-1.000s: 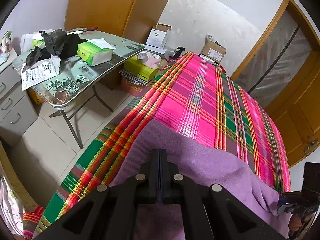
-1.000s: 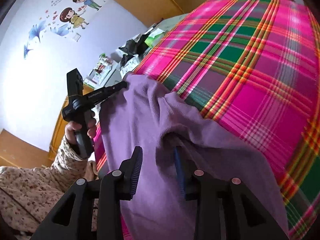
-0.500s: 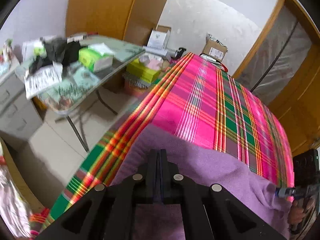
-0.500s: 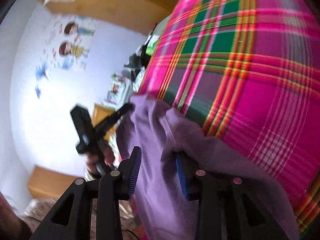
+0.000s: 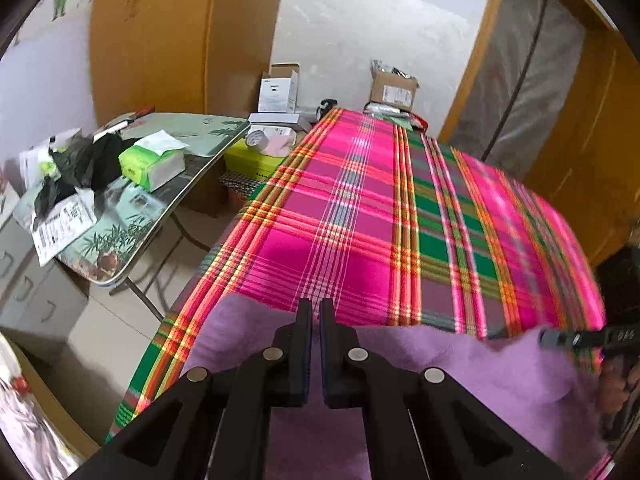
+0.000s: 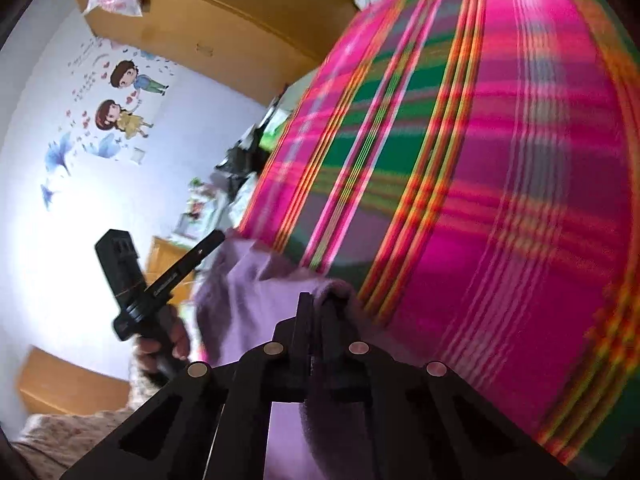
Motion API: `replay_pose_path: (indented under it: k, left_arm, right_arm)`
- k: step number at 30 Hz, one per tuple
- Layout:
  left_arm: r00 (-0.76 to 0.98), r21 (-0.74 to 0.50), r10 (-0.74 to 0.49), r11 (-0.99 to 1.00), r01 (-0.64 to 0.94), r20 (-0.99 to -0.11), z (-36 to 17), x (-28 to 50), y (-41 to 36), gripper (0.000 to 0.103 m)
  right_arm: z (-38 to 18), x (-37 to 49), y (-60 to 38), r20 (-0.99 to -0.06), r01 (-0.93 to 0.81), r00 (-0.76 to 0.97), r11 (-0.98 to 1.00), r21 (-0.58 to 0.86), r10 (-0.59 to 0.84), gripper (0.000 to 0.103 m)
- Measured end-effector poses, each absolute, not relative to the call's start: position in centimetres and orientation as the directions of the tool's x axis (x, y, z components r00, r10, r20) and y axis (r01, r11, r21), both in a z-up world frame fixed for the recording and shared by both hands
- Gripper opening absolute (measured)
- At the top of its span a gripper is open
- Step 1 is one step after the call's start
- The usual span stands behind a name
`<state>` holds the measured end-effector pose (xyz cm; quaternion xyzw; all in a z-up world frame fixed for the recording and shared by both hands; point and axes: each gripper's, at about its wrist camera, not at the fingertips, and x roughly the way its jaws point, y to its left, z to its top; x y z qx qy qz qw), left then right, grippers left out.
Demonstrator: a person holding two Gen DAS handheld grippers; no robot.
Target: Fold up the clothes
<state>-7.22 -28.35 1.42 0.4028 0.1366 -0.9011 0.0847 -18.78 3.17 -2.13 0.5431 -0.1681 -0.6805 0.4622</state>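
A purple fleece garment lies across the near end of a bed covered by a pink, green and orange plaid sheet. My left gripper is shut on the garment's left edge. In the right wrist view the same left gripper pinches the far corner of the garment, with a hand around its handle. My right gripper is shut on a bunched fold of that purple cloth above the plaid sheet. The right gripper also shows at the left wrist view's right edge, holding the garment's other corner.
A folding table left of the bed holds a green tissue box, black bags and papers. Cardboard boxes stand beyond the bed's far end. Grey drawers sit at the left, wooden doors at the right.
My right gripper, open around the purple cloth a second ago, has shut on a fold of it. Both views swung upward and the right view is blurred. The left gripper stayed shut.
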Motion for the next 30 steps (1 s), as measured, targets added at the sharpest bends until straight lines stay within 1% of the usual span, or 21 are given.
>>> replay_pose_path:
  k: [7, 11, 18, 23, 24, 25, 27, 28, 30]
  left_arm:
    - [-0.638, -0.211, -0.016, -0.937, 0.278, -0.77, -0.5, -7.7, -29.2, 0.002]
    - [-0.633, -0.208, -0.021, -0.936, 0.285, -0.774, -0.8, -7.8, -29.2, 0.002]
    - [-0.627, -0.206, -0.024, -0.934, 0.291, -0.779, -0.8, -7.9, -29.3, 0.002]
    - [-0.632, -0.183, -0.041, -0.941, 0.285, -0.774, 0.5, -7.8, -28.3, 0.003]
    - [-0.636, -0.179, -0.042, -0.943, 0.279, -0.771, 0.9, -7.8, -28.1, 0.003]
    - [-0.642, -0.178, -0.038, -0.947, 0.268, -0.766, 1.3, -7.8, -27.7, 0.005]
    - [-0.661, -0.178, -0.024, -0.955, 0.237, -0.75, 2.3, -7.7, -26.8, 0.007]
    - [-0.672, -0.178, -0.014, -0.96, 0.216, -0.741, 2.8, -7.7, -26.3, 0.007]
    - [-0.684, -0.182, 0.02, -0.969, 0.166, -0.729, 3.5, -7.9, -25.2, 0.009]
  right_arm:
    - [-0.7, -18.9, 4.6, -0.593, 0.505, -0.116, -0.561, 0.656, -0.797, 0.003]
    - [-0.7, -19.1, 3.6, -0.634, 0.54, -0.147, -0.599, 0.592, -0.759, 0.003]
    - [-2.5, -20.7, 2.5, -0.713, 0.546, -0.113, -0.643, 0.538, -0.692, 0.003]
    - [-2.3, -20.5, 2.8, -0.725, 0.564, -0.114, -0.645, 0.516, -0.679, 0.003]
    - [-2.2, -20.5, 2.9, -0.727, 0.563, -0.111, -0.646, 0.516, -0.677, 0.003]
    - [-2.1, -20.5, 2.9, -0.729, 0.565, -0.102, -0.643, 0.517, -0.676, 0.006]
    - [-1.7, -20.3, 3.1, -0.735, 0.578, -0.076, -0.63, 0.518, -0.674, 0.013]
    - [-1.4, -20.2, 3.4, -0.733, 0.586, -0.073, -0.624, 0.517, -0.676, 0.017]
    - [-0.8, -19.9, 4.3, -0.726, 0.594, -0.091, -0.623, 0.51, -0.681, 0.018]
